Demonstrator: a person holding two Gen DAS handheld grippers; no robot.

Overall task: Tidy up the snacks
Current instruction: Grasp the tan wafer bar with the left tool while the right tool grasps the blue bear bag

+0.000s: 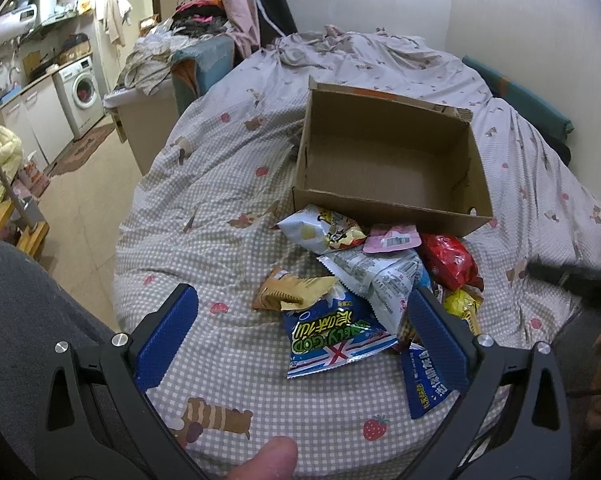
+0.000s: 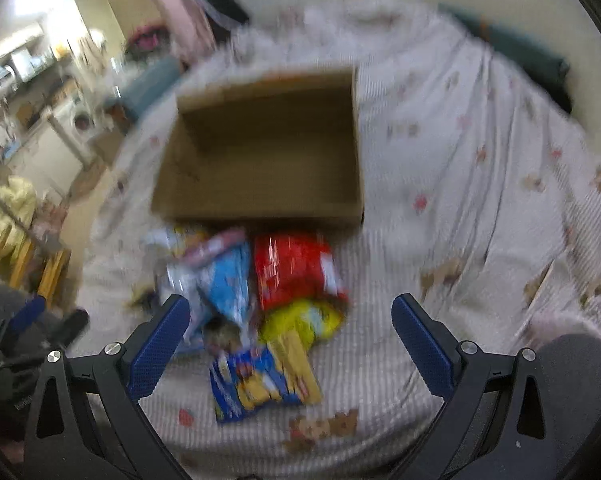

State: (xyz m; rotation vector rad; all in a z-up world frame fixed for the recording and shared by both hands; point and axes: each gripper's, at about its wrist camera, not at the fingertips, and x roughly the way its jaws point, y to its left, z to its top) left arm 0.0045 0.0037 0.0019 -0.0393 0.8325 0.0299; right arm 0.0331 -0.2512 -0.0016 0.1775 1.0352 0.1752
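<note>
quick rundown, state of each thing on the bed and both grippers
cardboard box: open, empty, upright on the bed
snack packets: heaped outside the box, against its near wall
red packet: sealed, lying in the heap
left gripper: open, holding nothing
right gripper: open, holding nothing
washing machine: door shut

Both wrist views look down, sharing the cardboard box (image 1: 388,160).

The right wrist view is blurred, so the snack packets (image 2: 260,300) and box (image 2: 260,184) show no print.
</note>
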